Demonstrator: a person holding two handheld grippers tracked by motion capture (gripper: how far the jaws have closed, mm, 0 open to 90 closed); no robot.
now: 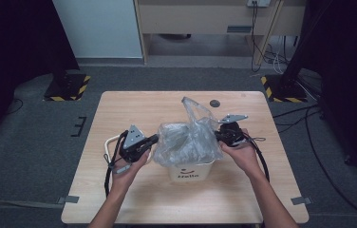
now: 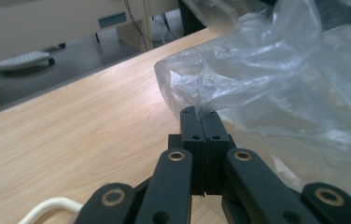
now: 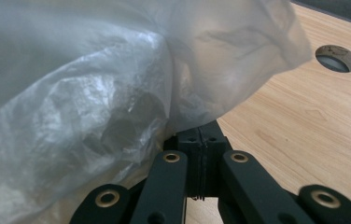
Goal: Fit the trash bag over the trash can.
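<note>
Between the 2 claws, a crinkled clear plastic bag drapes over a small white bin printed "Hello" at the middle of the pale wooden bench. At the bag's left side, the left claw has its 2 black jaws pressed together on a pinch of the film, as the left gripper view shows; the bag billows up and to the right just beyond its tips. At the opposite side, the right claw is clamped on the bag's other edge, film bunched over its closed tips in the right gripper view. Beyond the right claw, a round hole sits in the bench top. Behind the left claw, a white cable loop lies on the wood.
</note>
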